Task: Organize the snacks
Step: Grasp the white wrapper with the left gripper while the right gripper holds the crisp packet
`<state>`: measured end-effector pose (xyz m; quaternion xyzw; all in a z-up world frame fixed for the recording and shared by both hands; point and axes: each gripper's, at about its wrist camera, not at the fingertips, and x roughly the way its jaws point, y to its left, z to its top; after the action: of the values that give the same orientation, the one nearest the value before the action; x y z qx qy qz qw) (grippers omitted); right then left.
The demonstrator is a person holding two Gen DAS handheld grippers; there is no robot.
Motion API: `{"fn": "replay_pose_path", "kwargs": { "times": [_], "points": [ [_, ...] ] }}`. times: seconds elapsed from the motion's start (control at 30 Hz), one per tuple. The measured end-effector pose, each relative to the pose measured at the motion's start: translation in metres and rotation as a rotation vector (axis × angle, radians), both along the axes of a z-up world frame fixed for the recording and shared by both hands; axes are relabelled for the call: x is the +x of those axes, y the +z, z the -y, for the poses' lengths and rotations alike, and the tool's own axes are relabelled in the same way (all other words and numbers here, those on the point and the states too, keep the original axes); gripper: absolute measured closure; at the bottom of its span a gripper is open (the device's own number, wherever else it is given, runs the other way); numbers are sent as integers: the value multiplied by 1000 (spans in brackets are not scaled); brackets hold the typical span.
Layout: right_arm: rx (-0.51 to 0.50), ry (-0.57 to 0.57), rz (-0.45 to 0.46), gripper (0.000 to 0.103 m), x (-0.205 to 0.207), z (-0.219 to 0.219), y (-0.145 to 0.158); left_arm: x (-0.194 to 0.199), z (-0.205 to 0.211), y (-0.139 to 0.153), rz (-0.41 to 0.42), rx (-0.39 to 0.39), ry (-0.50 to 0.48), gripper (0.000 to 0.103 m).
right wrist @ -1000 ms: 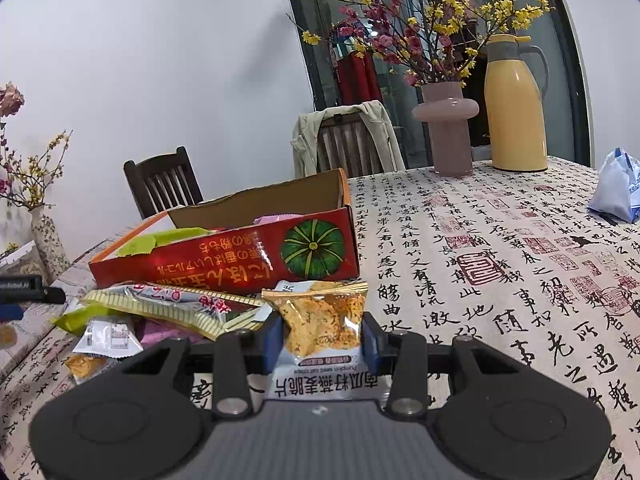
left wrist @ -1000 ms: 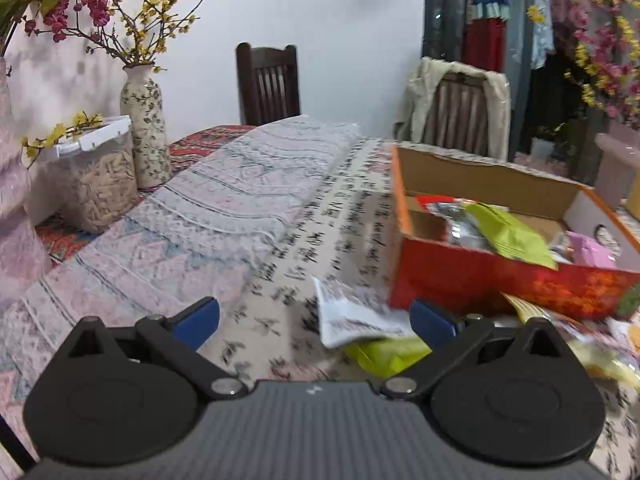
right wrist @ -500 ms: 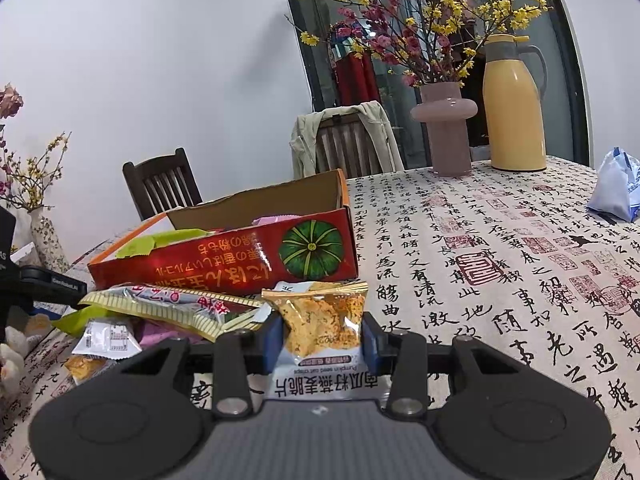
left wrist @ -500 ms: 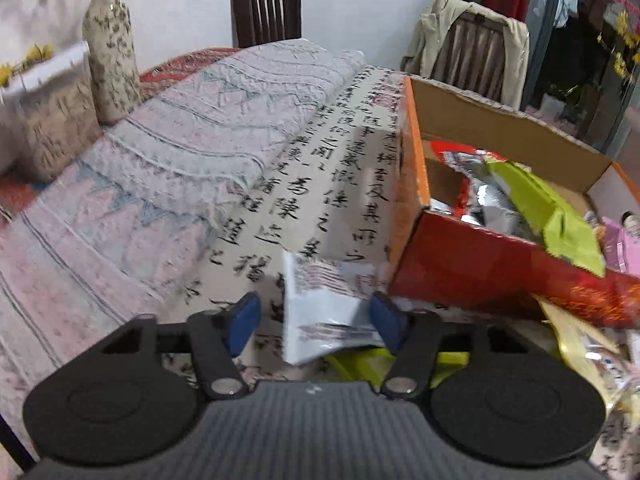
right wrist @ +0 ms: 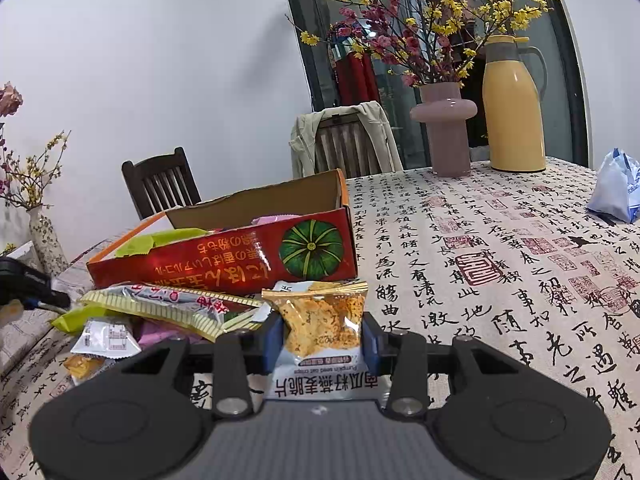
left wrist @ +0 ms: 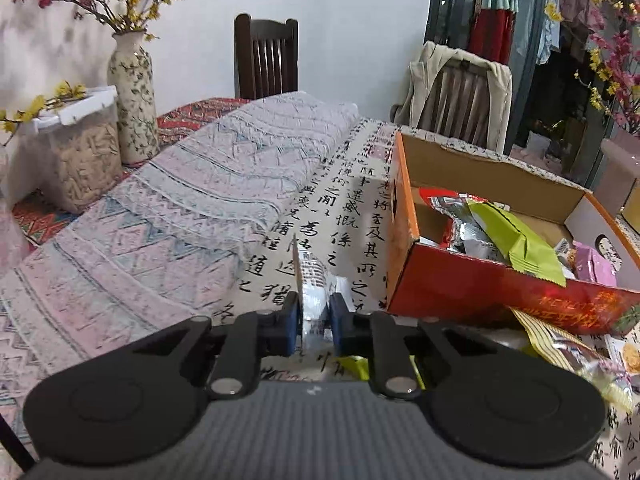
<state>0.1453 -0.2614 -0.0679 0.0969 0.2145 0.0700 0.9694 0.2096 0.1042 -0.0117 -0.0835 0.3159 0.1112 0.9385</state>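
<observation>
Grippers both loaded. Left gripper [left wrist: 313, 322]: blue pads squeezed tight on a small white foil sachet with dark print [left wrist: 314, 280], pinched edge-on so it stands upright between the fingers, lifted above the calligraphy-print tablecloth [left wrist: 320, 208], just left of the red-and-orange cardboard snack box [left wrist: 480, 292]. Right gripper [right wrist: 320, 340]: jaws clamped on a clear-and-white packet of orange pumpkin-seed crisps [right wrist: 320, 316], label upside down to the camera, top seam just in front of the box's red front wall with the green pumpkin picture.

Box is open-topped and already holds a lime-green pouch [left wrist: 516, 240], a red-and-silver foil pack [left wrist: 452, 208] and a pink wrapper [left wrist: 596, 266].

Loose pile on the cloth touching the box front: long yellow-striped wrapper [right wrist: 168, 304], small white sachet [right wrist: 106, 338], green pouch edge [right wrist: 74, 318].

Background: pink vase [right wrist: 444, 128] and yellow thermos jug [right wrist: 514, 108] at the far table edge, well apart from the box.
</observation>
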Motion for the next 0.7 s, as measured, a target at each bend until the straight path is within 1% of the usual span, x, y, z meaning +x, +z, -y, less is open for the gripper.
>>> {"fn": "replay_pose_path", "kwargs": {
  "times": [0.3,0.47,0.63,0.67,0.7],
  "points": [
    [-22,-15,21,63,-8,-2,4,-33,5,29,129,34,-45,88],
    [-39,-5,59,63,-13,-9,18,-39,15,46,200,42,-89,90],
    [-47,9,94,63,-15,-14,30,-37,19,49,204,36,-98,90],
    [-47,10,95,63,-15,-15,31,-36,17,47,194,36,-90,89],
    [-47,11,94,63,-15,-15,31,-34,14,44,179,38,-80,81]
  ]
}}
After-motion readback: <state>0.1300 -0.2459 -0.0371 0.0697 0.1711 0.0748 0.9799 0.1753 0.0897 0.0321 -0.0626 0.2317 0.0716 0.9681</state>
